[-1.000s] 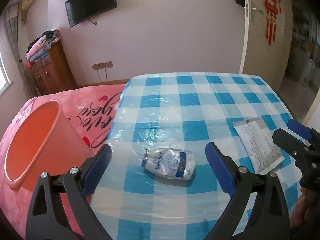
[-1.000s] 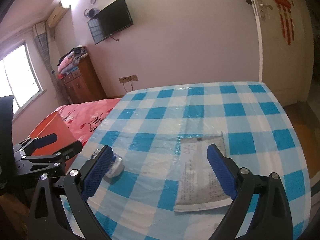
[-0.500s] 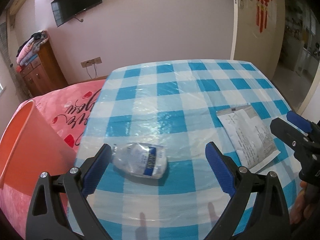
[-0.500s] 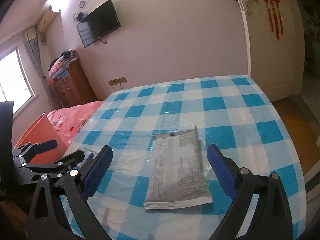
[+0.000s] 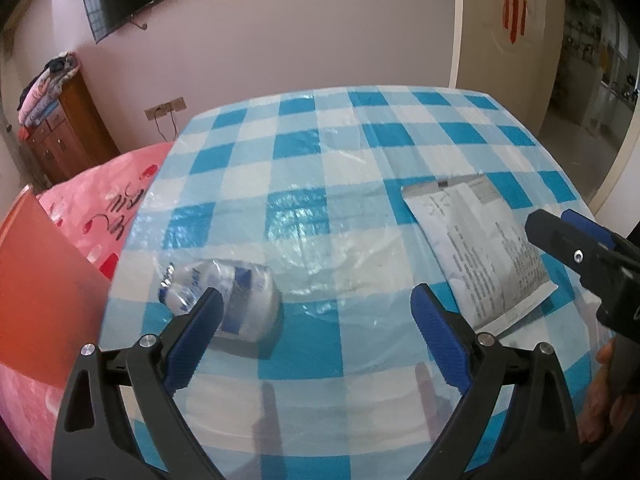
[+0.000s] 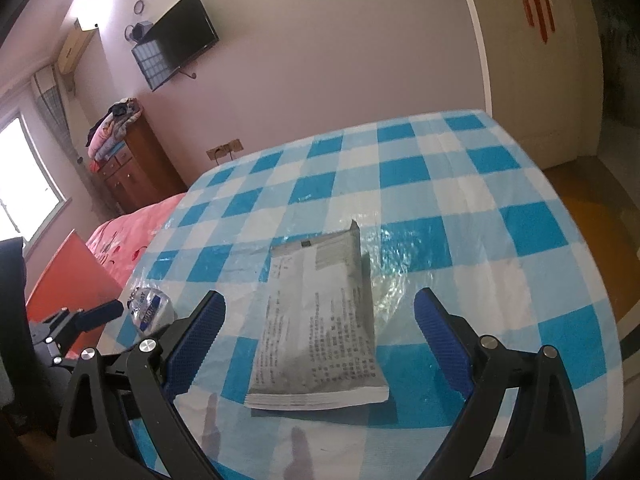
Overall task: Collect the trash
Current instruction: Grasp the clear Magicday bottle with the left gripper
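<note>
A crumpled clear plastic bottle with a blue label lies on its side near the left edge of the blue-checked table. My left gripper is open just above the table, its left finger in front of the bottle. A flat grey printed pouch lies on the table between the open fingers of my right gripper. The pouch and the right gripper's fingertips also show at the right of the left wrist view. The bottle shows at the left of the right wrist view.
An orange bin stands left of the table, against a pink bed cover. A wooden cabinet with folded cloth on top and a wall television are at the back. A door is on the right.
Both grippers have moved right and closer to the table. The bottle has slid toward the left finger in the left view; the pouch now sits centred between the right fingers.
</note>
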### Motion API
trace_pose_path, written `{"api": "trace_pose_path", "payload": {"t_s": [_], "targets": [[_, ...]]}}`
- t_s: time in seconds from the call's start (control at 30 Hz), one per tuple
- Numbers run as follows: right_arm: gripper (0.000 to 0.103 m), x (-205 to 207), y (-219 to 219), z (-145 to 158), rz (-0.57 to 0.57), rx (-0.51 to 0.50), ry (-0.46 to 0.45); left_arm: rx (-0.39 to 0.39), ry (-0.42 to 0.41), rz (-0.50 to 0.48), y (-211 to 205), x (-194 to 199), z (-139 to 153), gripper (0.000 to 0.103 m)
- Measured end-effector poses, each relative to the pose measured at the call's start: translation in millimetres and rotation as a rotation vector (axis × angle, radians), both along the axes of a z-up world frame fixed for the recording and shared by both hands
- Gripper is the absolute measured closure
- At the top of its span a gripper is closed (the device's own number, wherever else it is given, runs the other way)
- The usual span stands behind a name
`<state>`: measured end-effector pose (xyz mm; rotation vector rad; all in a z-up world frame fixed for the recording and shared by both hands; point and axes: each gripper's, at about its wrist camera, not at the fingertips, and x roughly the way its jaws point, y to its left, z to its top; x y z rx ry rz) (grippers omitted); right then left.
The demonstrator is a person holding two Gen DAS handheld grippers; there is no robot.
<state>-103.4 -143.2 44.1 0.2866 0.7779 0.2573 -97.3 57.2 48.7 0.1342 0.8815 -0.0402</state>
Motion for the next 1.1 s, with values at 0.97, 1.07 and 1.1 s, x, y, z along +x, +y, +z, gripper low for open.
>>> {"api": "trace_pose_path", "payload": {"t_s": [0.97, 1.07, 1.1], "targets": [[0.009, 24, 11, -29, 0.071, -0.022, 0.115, -0.385, 0.091, 0.299, 95, 27, -29, 0.008], [0.009, 25, 8, -29, 0.068, -0.014, 0.114, -0.393, 0.085, 0.299, 92, 38, -29, 0.008], [0.009, 25, 8, -29, 0.069, -0.012, 0.114, -0.393, 0.080, 0.300, 92, 40, -28, 0.008]]}}
